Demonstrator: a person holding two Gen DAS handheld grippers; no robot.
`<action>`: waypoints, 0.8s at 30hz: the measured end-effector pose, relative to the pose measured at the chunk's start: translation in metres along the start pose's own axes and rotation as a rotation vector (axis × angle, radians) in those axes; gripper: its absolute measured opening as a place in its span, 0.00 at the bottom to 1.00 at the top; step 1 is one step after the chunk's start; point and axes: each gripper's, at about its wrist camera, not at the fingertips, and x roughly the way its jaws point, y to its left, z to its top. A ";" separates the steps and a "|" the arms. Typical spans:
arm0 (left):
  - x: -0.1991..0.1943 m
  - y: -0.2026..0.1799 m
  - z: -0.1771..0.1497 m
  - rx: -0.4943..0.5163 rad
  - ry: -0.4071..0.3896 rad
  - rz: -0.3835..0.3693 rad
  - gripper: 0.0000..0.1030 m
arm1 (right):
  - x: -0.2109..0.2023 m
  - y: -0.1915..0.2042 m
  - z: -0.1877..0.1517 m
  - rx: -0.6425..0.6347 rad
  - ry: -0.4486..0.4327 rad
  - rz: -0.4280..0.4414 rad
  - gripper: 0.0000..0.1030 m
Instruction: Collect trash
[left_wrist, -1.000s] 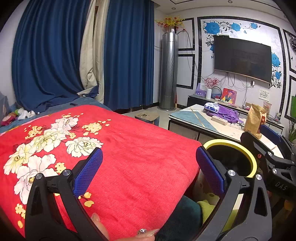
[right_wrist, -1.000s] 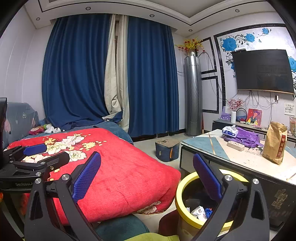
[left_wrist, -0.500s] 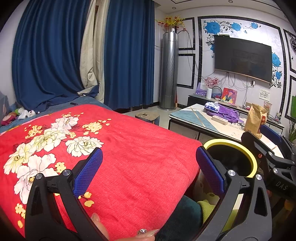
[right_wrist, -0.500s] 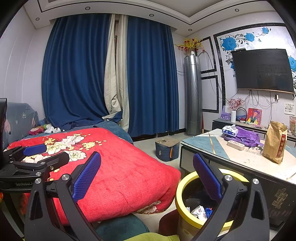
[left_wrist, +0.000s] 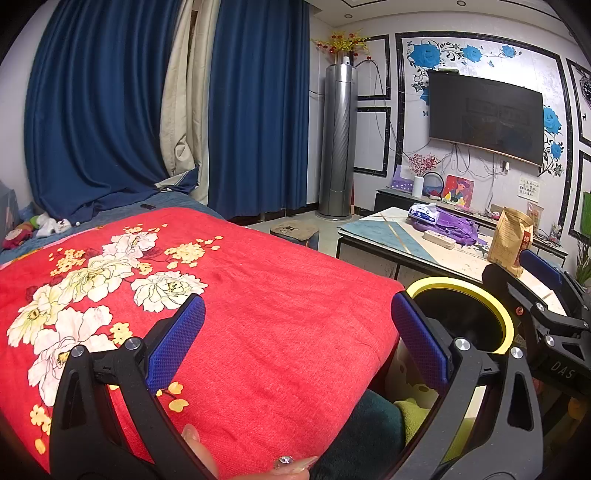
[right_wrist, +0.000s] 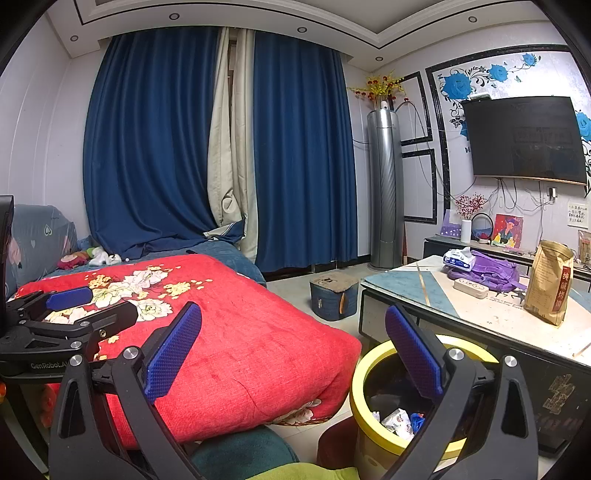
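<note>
1. The trash (right_wrist: 397, 421), crumpled wrappers in white and blue, lies at the bottom of the yellow-rimmed bin (right_wrist: 360, 373), which stands on the floor between the bed and the table (right_wrist: 498, 321).
2. No loose trash shows on the red floral blanket (left_wrist: 258, 314); on the table sit a brown paper bag (right_wrist: 548, 280), a purple cloth (right_wrist: 495, 271), a tissue pack (right_wrist: 458, 258) and a white power strip (right_wrist: 471, 288). Whether any of these counts as trash cannot be told.
3. The right gripper (right_wrist: 293, 354) hovers with its blue fingers spread wide and nothing between them; the bin lies low and to its right, under its right-hand finger.
4. The left gripper (left_wrist: 297, 338) is likewise wide apart and empty, over the blanket, with the bin rim (left_wrist: 506, 325) beyond its right-hand finger.
5. The right gripper appears nearer both bin and table, so a reach toward the table would likely fall to it, going forward and right.
</note>
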 end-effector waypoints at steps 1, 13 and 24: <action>0.000 0.000 0.000 0.000 0.001 0.000 0.90 | 0.000 0.000 0.000 0.000 0.000 0.000 0.94; 0.000 0.000 -0.003 -0.001 0.007 0.005 0.90 | 0.001 0.003 -0.003 0.001 0.004 0.000 0.94; 0.005 0.002 -0.006 -0.034 0.050 0.033 0.90 | 0.005 0.000 -0.004 0.026 0.021 -0.005 0.94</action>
